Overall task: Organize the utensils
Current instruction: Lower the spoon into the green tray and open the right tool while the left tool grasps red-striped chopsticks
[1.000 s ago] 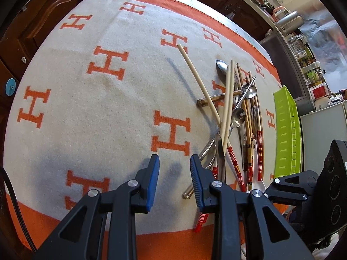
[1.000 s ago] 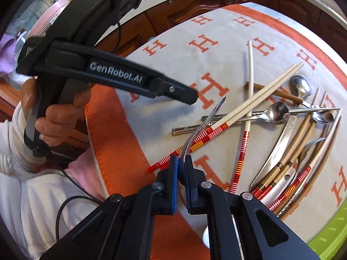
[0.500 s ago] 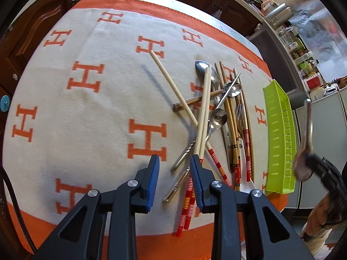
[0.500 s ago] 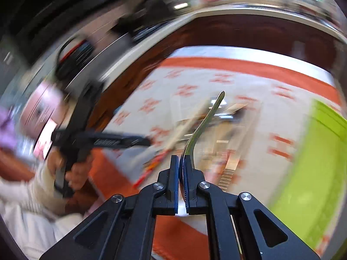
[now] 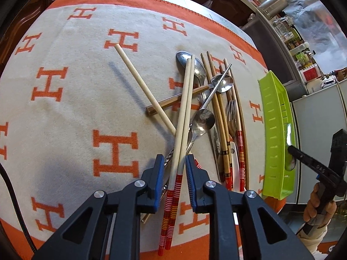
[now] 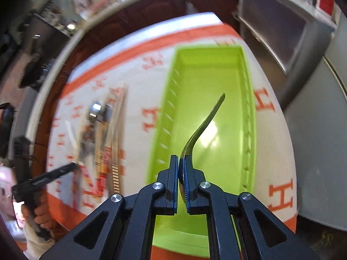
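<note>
My right gripper (image 6: 181,169) is shut on a steel spoon (image 6: 203,125) and holds it over the green tray (image 6: 208,49); the handle points away from me. The spoon's bowl (image 5: 289,151) also shows above the tray (image 5: 272,130) in the left wrist view. My left gripper (image 5: 173,165) is open, its jaws on either side of a pair of cream chopsticks (image 5: 184,112) with red-striped ends. These lie on a heap of spoons, a fork (image 5: 231,117) and more chopsticks on the cloth.
A cream cloth with orange H marks and an orange border (image 5: 112,147) covers the round table. The tray stands near the table's right edge. A counter with jars and a kettle (image 5: 273,0) lies beyond. The utensil heap shows blurred in the right wrist view (image 6: 104,134).
My right gripper has lifted the spoon out of the heap and swung it right, over the green tray. My left gripper has moved forward so its jaws straddle the cream chopsticks.
</note>
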`<state>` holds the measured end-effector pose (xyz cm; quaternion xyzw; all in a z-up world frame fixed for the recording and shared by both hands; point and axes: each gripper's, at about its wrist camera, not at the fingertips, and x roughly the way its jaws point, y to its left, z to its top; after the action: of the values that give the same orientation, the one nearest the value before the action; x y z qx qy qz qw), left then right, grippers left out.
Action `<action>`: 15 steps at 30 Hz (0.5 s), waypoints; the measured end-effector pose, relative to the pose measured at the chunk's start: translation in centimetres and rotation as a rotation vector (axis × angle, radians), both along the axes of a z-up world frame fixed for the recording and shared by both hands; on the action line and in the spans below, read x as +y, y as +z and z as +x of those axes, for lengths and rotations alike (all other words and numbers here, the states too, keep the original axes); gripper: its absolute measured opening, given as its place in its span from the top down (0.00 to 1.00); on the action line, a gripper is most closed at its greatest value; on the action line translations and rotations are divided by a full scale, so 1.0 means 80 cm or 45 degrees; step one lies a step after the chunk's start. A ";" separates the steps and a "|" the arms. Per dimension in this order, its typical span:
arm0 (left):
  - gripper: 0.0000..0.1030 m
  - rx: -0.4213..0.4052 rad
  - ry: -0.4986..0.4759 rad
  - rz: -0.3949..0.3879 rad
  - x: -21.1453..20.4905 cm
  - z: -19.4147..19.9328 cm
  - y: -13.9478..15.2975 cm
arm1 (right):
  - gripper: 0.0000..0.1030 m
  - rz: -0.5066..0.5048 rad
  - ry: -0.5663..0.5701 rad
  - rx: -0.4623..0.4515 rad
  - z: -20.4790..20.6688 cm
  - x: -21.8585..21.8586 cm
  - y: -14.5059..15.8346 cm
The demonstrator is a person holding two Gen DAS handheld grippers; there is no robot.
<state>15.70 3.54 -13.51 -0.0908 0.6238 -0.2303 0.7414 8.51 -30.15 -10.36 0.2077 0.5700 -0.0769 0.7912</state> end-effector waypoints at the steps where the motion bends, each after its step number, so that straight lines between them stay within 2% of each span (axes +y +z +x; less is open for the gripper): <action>1: 0.84 0.000 0.002 0.000 0.000 0.002 0.000 | 0.94 0.008 -0.010 0.005 -0.004 -0.005 -0.006; 3: 0.84 0.000 0.002 -0.002 -0.001 0.005 -0.001 | 0.92 0.038 -0.016 -0.008 -0.009 -0.008 -0.013; 6: 0.84 -0.006 -0.002 -0.004 -0.005 0.009 -0.001 | 0.92 0.014 -0.012 -0.017 -0.014 -0.008 -0.016; 12: 0.91 -0.029 -0.002 -0.020 -0.012 0.012 -0.001 | 0.90 -0.001 -0.039 -0.034 -0.015 -0.003 -0.007; 15: 0.92 -0.047 -0.001 -0.010 -0.013 0.010 0.000 | 0.89 -0.006 -0.039 -0.049 -0.013 0.000 0.000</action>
<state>16.54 2.47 -13.50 -0.0890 0.6090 -0.2347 0.7524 7.49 -30.18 -10.36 0.2161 0.5513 -0.0865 0.8012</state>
